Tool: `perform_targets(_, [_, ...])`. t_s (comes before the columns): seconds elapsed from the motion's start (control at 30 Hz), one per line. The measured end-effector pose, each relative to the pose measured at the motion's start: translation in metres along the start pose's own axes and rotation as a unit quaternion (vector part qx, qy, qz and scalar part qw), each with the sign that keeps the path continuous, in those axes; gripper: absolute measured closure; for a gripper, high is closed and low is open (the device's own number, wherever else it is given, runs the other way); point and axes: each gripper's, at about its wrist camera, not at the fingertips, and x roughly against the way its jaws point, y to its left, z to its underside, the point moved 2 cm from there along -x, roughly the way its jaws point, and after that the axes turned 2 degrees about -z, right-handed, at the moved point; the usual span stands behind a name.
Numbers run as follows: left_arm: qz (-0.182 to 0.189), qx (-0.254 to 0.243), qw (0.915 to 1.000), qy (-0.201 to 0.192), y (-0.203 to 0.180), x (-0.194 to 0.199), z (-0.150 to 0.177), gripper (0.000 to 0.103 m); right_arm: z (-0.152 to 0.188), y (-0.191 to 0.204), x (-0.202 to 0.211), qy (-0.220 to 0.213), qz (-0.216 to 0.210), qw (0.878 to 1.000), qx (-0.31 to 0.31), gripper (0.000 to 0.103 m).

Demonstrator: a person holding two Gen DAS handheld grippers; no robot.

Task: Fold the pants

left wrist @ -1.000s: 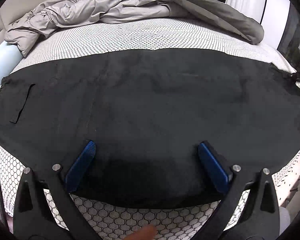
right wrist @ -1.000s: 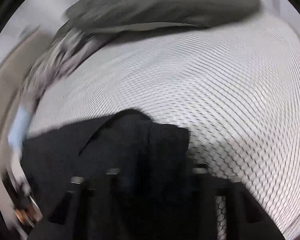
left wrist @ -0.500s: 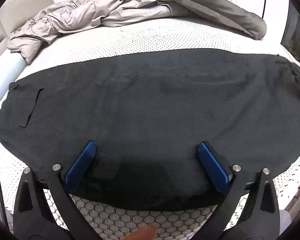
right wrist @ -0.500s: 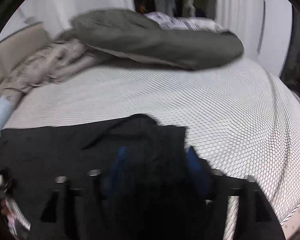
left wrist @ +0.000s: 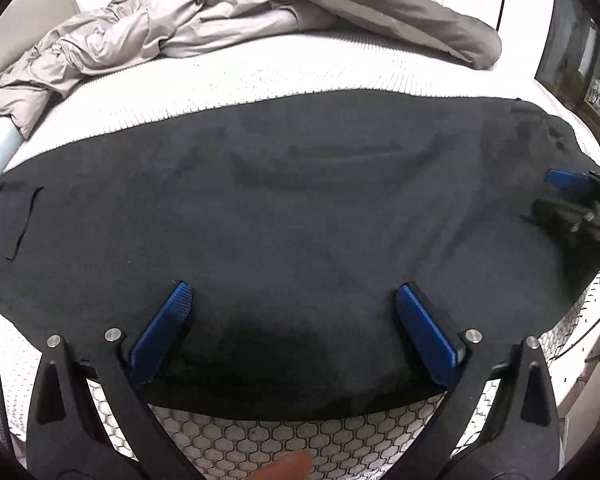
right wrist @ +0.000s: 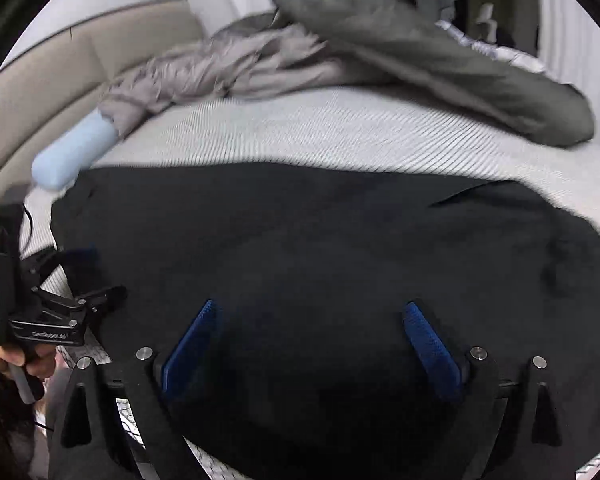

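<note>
Black pants (left wrist: 292,208) lie spread flat across a white honeycomb-patterned bed (left wrist: 260,68); they also fill the right wrist view (right wrist: 320,248). My left gripper (left wrist: 292,320) is open and empty, its blue pads just above the near edge of the pants. My right gripper (right wrist: 312,336) is open and empty, low over the pants' right end. It also shows at the right edge of the left wrist view (left wrist: 556,196). The left gripper shows at the left of the right wrist view (right wrist: 88,276).
A crumpled light grey garment (left wrist: 148,32) and a dark grey duvet (left wrist: 400,8) lie at the far side of the bed. A light blue bolster (right wrist: 72,152) lies by the beige headboard (right wrist: 60,68). The bed's near edge (left wrist: 284,440) is below my left gripper.
My right gripper opened and let go of the pants fabric it held bunched; that end now lies on the bed. The left gripper stayed open and shifted slightly.
</note>
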Motion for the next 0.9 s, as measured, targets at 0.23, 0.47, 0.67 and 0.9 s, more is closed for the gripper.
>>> perform_targets(0.23, [0.004,0.009,0.9999,0.005,-0.004,0.001,0.0,0.001,0.009,0.0,-0.017,0.005,0.042,0.999,0.034,0.007])
perform_targets(0.47, [0.036,-0.03,0.9989,0.001,-0.045,0.002,-0.01,0.001,0.012,-0.006,-0.009,0.002,0.041,0.998,0.036,0.006])
perform_targets(0.67, [0.042,-0.022,0.9989,0.008,-0.051,-0.009,-0.006,0.001,0.015,-0.005,-0.009,0.009,0.055,0.997,0.05,0.006])
perform_targets(0.9, [0.07,-0.009,0.9975,0.006,-0.054,0.0,-0.008,0.001,0.014,0.011,0.005,-0.009,0.065,0.996,0.061,0.006])
